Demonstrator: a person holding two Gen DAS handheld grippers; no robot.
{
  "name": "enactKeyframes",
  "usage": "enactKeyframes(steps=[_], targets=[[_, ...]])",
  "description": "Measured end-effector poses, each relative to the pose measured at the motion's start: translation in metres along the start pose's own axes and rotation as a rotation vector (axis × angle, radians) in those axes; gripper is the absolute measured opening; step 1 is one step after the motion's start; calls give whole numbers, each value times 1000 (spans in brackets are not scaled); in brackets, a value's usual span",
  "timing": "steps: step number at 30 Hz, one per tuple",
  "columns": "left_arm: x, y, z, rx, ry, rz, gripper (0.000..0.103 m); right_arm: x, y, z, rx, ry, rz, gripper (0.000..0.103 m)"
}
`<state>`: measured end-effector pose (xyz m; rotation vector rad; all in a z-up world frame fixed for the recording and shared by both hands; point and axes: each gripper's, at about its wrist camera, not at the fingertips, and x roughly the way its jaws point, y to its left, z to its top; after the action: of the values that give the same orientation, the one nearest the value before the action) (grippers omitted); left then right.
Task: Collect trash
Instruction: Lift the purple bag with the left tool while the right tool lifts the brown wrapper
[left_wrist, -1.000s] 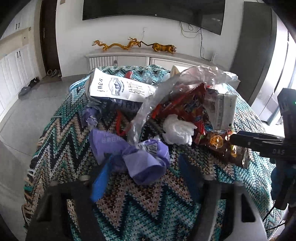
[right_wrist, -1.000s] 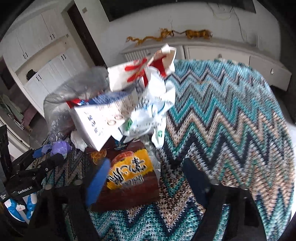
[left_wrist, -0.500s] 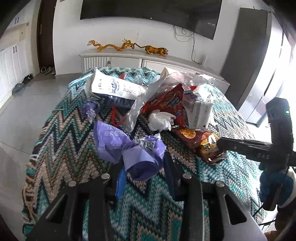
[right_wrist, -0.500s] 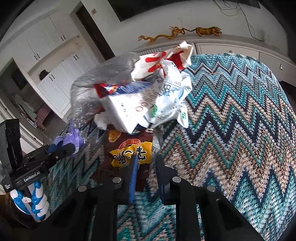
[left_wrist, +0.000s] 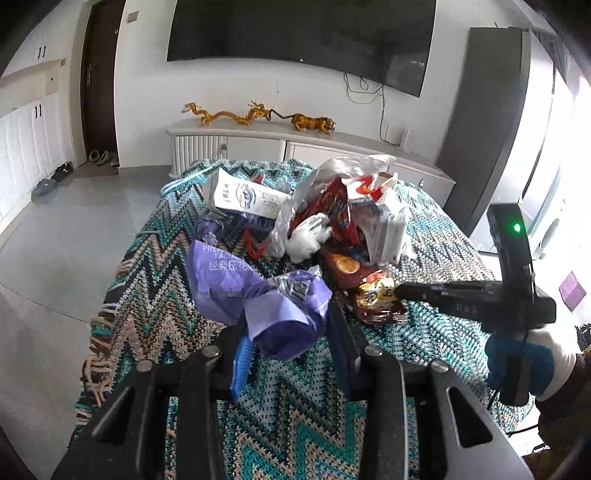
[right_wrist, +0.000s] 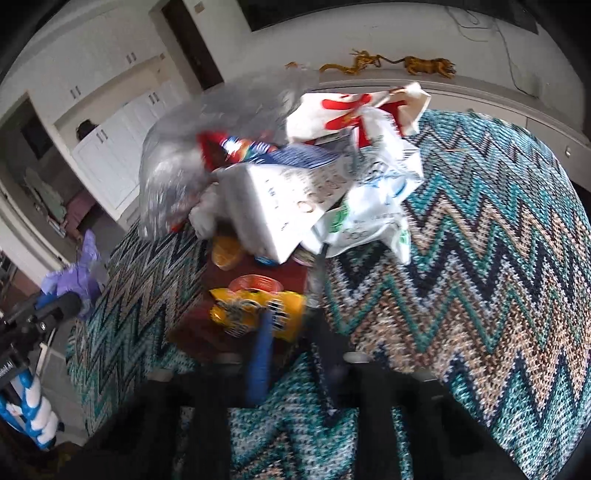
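1. The left claw (left_wrist: 291, 332) is clamped on a crumpled purple wrapper (left_wrist: 258, 295), which bulges up between its two fingers just above the zigzag-knit cloth (left_wrist: 155, 288) covering the tabletop.
2. The right claw (right_wrist: 291, 332) is closed on the near edge of a dark red snack bag with a yellow label (right_wrist: 258, 306); the view is motion-blurred, yet the blue-padded finger (right_wrist: 260, 365) lies against the bag.
3. In the left wrist view the right claw's black fingers reach in from the right and meet that same snack bag (left_wrist: 373, 295), with a gloved hand (left_wrist: 532, 362) gripping the handle behind.
4. Beyond both wrappers the rest of the trash sits heaped mid-cloth: a white carton (right_wrist: 280, 206), a clear plastic bag (left_wrist: 295, 206), a red packet (left_wrist: 332, 206) and a white crumpled tissue (left_wrist: 308, 236).
5. Farthest back, a white cabinet (left_wrist: 295, 144) carries golden figurines (left_wrist: 258, 114) under a wall television (left_wrist: 295, 33).
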<state>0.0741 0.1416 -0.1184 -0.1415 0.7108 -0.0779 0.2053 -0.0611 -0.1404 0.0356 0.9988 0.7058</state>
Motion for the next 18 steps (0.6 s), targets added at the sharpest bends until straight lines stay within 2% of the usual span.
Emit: enactKeyframes(steps=[7, 11, 13, 14, 15, 17, 18], targets=[[-18, -8, 0, 19, -34, -5, 35, -28, 16, -25, -20, -20, 59, 3], [-28, -10, -1, 21, -51, -5, 35, -40, 29, -27, -54, -35, 47, 4], [-32, -8, -1, 21, -57, -4, 35, -37, 38, -17, -72, -35, 41, 5], [-34, -7, -1, 18, -61, -3, 35, -34, 43, -15, -83, -35, 29, 14], [-35, -5, -1, 15, -63, -3, 35, -32, 46, -10, -88, -34, 17, 31], [-37, 0, -2, 10, -69, -2, 35, -22, 52, -4, -100, -30, -29, 52], [-38, 1, -2, 8, -71, -3, 35, -16, 51, -1, -104, -24, -40, 56]])
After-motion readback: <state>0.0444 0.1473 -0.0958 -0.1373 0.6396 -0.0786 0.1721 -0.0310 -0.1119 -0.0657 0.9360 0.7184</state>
